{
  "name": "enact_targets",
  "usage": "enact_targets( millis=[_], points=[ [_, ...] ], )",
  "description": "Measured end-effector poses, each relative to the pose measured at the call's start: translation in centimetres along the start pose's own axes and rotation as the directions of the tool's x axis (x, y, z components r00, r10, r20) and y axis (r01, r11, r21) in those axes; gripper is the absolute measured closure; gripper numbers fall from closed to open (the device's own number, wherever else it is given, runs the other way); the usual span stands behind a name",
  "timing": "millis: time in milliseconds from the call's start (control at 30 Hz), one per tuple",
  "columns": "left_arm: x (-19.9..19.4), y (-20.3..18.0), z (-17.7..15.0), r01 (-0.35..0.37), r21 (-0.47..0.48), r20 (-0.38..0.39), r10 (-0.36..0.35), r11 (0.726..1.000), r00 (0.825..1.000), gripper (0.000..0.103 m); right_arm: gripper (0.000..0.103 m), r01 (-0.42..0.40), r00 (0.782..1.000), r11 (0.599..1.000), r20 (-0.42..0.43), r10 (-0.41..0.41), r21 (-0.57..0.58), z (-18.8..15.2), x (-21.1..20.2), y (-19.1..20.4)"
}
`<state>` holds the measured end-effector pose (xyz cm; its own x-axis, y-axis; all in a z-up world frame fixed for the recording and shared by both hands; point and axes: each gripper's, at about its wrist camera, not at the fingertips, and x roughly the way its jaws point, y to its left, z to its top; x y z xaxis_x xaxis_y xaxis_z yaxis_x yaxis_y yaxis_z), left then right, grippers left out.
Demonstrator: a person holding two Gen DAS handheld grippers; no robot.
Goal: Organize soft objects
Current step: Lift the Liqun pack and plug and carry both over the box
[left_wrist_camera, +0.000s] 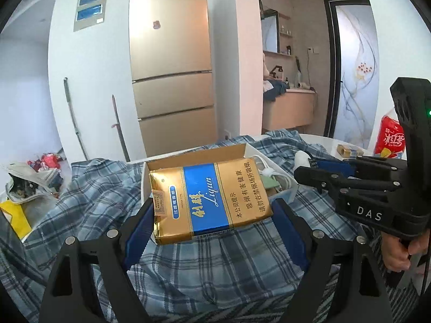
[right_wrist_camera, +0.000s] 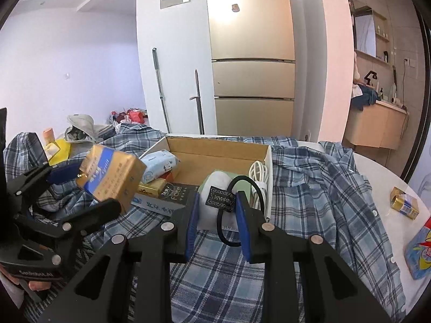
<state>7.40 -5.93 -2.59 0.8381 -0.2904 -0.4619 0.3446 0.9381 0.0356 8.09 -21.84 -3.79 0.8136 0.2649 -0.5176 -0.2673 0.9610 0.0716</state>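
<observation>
Left gripper [left_wrist_camera: 212,220]: we find its blue pads set wide on both flanks of one gold-and-blue cigarette carton [left_wrist_camera: 208,199], which is clear of the cloth and tilted; we count it as gripped.
Right gripper [right_wrist_camera: 218,215]: jaws drawn close, pinching a black tag [right_wrist_camera: 221,198] that hangs on a black elastic loop [right_wrist_camera: 229,238]; the loop droops below the pads.
Cardboard box [right_wrist_camera: 215,153]: one, open-topped, at 12 o'clock from the right gripper, resting on the cloth.
Box contents, as we count them: one white coiled cable [right_wrist_camera: 258,180] at the 3 o'clock wall, one pale green item [right_wrist_camera: 207,185] under a white one, one wet-wipe pack [right_wrist_camera: 159,165] at 9 o'clock, one black "Face" pack [right_wrist_camera: 179,189], one small gold pack [right_wrist_camera: 152,187].
Cigarette packs outside the box: one small gold pack [right_wrist_camera: 404,202] on bare table at 3 o'clock, well apart from the box.
Snack bags: one red [left_wrist_camera: 390,137] in the left view; one blue-and-red [right_wrist_camera: 421,250] at the right view's edge. We cannot tell whether they are the same.
Surface: a white table [right_wrist_camera: 382,167] covered by a blue plaid shirt [right_wrist_camera: 323,183], rumpled.
Room: one gold three-door refrigerator [left_wrist_camera: 172,62] at 12 o'clock, two poles [left_wrist_camera: 72,118] leaning on the white wall, a washbasin cabinet [left_wrist_camera: 291,110] at 2 o'clock, clutter of bags [left_wrist_camera: 32,180] at 9 o'clock.
</observation>
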Motion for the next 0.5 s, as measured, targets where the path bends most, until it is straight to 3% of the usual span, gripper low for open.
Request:
enact_targets(
  millis=[267,500],
  points=[
    [-1.2,-0.1,0.1,-0.024,-0.004,0.058,0.024,1.000,0.998,0.017,0.077,0.009,0.999,1.000,0.045,-0.009,-0.006,0.0,-0.8,0.1],
    [-3.4,-0.7,1.8,-0.069,-0.003,0.144,0.069,0.998,0.987,0.017,0.077,0.050,0.990,0.999,0.133,-0.048,-0.014,1.2,-2.8,0.3]
  ],
)
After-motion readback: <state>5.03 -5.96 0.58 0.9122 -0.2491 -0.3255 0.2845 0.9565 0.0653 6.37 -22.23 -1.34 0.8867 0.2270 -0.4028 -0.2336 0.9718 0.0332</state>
